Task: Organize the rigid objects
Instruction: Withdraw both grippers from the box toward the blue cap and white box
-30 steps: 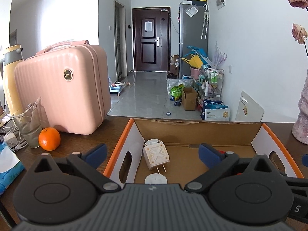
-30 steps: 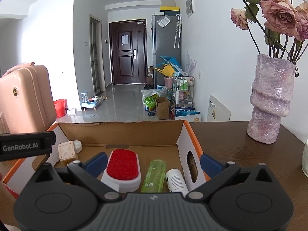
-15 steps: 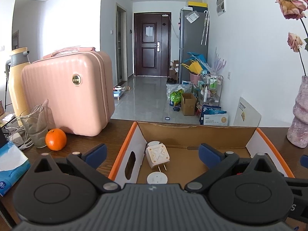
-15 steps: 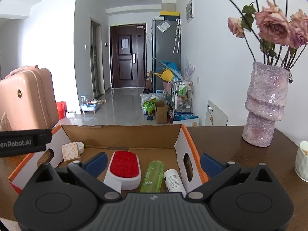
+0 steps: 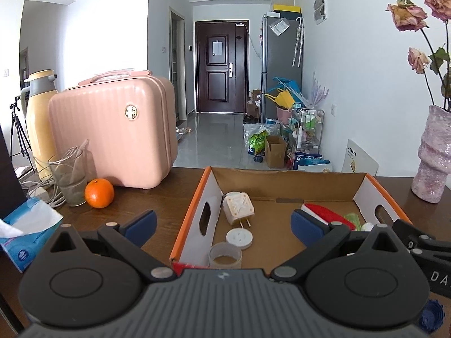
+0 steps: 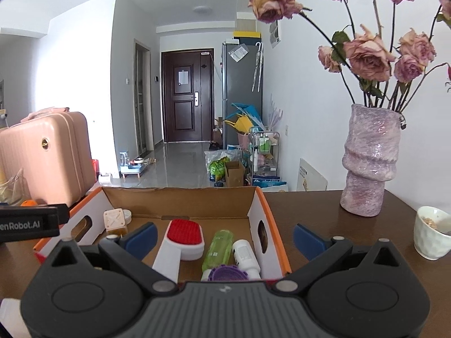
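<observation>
Looking along the left gripper: jaws wide apart, nothing between them, held level above the near edge of the cardboard box. Left fingertip sits outside the box over the dark wood surface; the right one is over the box interior. Inside the box, near its left wall: a beige plug adapter with prongs toward the camera, a white round disc just in front of it, and a clear tape roll nearest the camera. A red-and-white brush and a green bottle lie at the box's right side, partly hidden behind the right finger. Left of the box: an orange, a glass touching or just beside it, a pink suitcase behind, a yellow thermos, a tissue pack. A purple vase stands well to the right.

Right wrist view: right gripper also level, jaws spread, empty, straddling the box's right wall. Between the fingers lie the brush, green bottle, a white bottle and a purple ridged cap closest to the camera. Adapter stands at the far left corner. On the surface outside, right: the vase with dried roses, and a white cup. Part of the left gripper's body intrudes at the left edge.
</observation>
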